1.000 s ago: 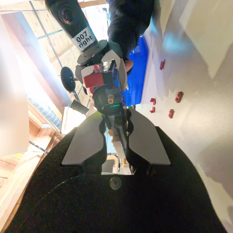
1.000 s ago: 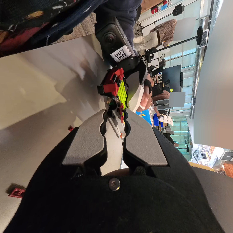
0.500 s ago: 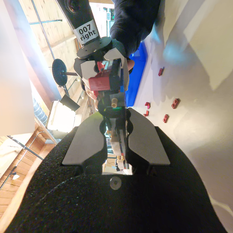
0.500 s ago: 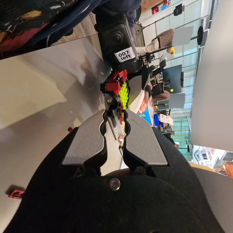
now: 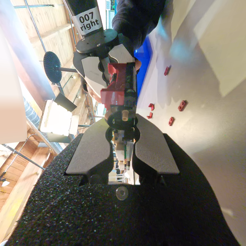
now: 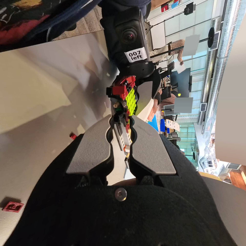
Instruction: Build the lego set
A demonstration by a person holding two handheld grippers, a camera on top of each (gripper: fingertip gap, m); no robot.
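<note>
- We've got both the left gripper point(image 5: 122, 127) and right gripper point(image 6: 121, 119) clamped on one brick model point(image 5: 122, 95), held off the table point(image 5: 199, 133).
- Light and stiff, but we reckon bits pop off, so grab the long grey base.
- Loose red bricks point(image 5: 182, 105) lie on the table beside the model.

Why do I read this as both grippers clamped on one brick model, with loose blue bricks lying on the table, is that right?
Wrong colour. The loose bricks on the table are dark red, as the left wrist view shows. The rest holds: left gripper and right gripper both clamp the same brick model.
</note>
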